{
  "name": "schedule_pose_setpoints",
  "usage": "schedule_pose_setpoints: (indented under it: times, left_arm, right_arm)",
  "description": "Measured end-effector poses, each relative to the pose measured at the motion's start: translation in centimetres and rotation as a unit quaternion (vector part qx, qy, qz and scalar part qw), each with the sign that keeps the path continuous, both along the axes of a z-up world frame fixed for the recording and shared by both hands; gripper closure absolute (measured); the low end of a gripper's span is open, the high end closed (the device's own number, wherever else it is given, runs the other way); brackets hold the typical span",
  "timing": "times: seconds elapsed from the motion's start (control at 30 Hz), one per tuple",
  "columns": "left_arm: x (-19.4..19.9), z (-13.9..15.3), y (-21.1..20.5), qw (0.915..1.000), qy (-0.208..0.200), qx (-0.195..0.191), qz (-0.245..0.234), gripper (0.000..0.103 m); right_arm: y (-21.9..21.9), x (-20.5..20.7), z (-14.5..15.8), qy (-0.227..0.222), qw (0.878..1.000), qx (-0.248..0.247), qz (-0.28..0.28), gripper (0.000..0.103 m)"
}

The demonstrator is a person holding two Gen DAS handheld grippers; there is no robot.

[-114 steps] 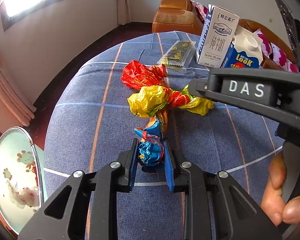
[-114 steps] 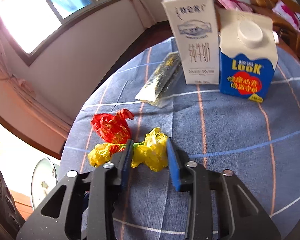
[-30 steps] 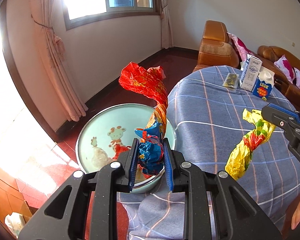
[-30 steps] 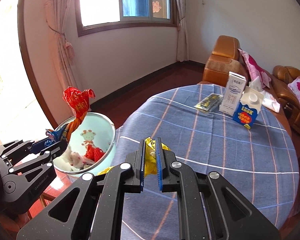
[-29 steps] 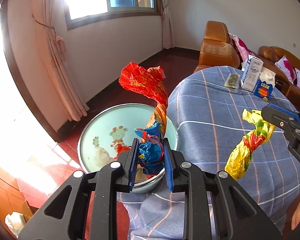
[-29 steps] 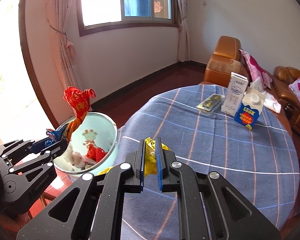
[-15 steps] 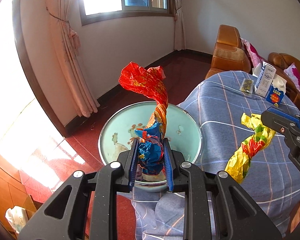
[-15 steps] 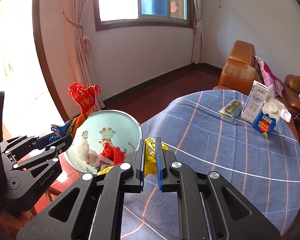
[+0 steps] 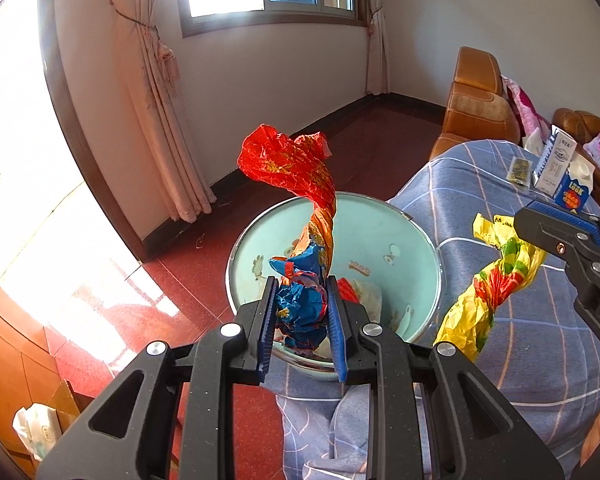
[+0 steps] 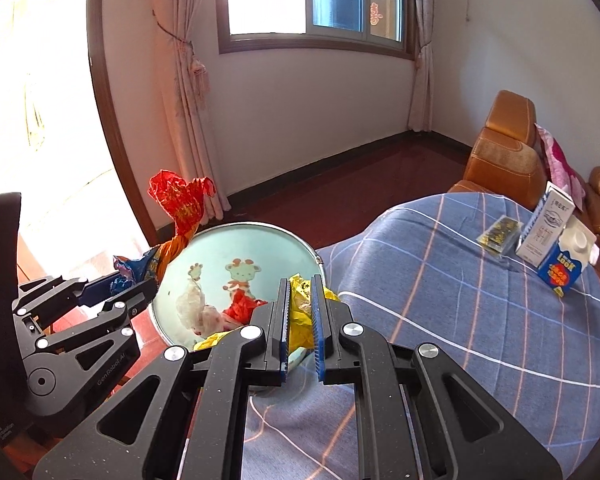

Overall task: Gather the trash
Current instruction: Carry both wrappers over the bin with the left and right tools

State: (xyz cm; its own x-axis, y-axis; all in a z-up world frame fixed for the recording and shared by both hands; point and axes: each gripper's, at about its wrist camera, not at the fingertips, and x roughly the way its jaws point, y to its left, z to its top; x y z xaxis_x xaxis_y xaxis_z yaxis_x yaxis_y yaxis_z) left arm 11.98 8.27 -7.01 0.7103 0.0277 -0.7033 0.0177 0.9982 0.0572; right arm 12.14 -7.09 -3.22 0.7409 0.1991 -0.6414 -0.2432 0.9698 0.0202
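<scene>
My left gripper (image 9: 301, 312) is shut on a twisted red, orange and blue wrapper (image 9: 300, 200) and holds it upright over the mint-green bin (image 9: 380, 236), which has trash inside. My right gripper (image 10: 300, 312) is shut on a crumpled yellow wrapper (image 10: 300, 320) near the bin's rim (image 10: 260, 226). In the left wrist view the yellow wrapper (image 9: 492, 280) hangs from the right gripper (image 9: 540, 224) over the table edge. In the right wrist view the left gripper (image 10: 140, 284) holds the red wrapper (image 10: 180, 200) at the bin's left.
A round table with a blue plaid cloth (image 10: 460, 300) stands right of the bin. On its far side are a white milk carton (image 10: 548, 220), a blue carton (image 10: 568, 264) and a dark flat packet (image 10: 500, 230). Orange sofas (image 10: 508, 152) stand behind. A cardboard box with tissues (image 9: 40, 424) sits lower left.
Both grippers have carried their wrappers from the table towards the bin. The bin is now larger and more central under the left gripper. Both grips are unchanged.
</scene>
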Motion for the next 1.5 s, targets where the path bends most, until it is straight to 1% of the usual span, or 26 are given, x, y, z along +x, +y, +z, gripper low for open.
schedule_pose_setpoints:
  times: [0.2,0.47,0.8,1.07,1.33,1.5]
  left_arm:
    - [1.1,-1.0,-0.1,0.9999,0.014,0.006,0.002,0.08]
    - [2.9,-2.5,0.0,0.9993,0.035,0.012,0.004,0.079]
    - [4.9,-4.7,0.2,0.9978,0.066,0.011,0.001,0.079]
    - [6.2,-6.8,-0.6,0.9956,0.092,0.01,-0.017,0.079]
    - [7.5,-8.7,-0.5,0.993,0.116,0.013,-0.019,0.079]
    - [8.2,-9.3,-0.2,0.992,0.125,0.012,-0.014,0.079]
  right_arm:
    - [0.6,1.5,-0.7,0.009,1.0,0.002,0.007,0.092]
    - [1.0,3.6,-2.3,0.021,1.0,-0.005,0.011,0.092]
    - [2.0,6.3,-3.9,0.031,0.999,-0.027,0.019,0.092]
    - [1.8,7.9,-5.5,0.046,0.998,-0.036,0.015,0.092]
    - [2.1,9.4,-6.9,0.058,0.997,-0.048,0.018,0.092]
    - [2.8,10.4,-7.9,0.068,0.996,-0.058,0.026,0.092]
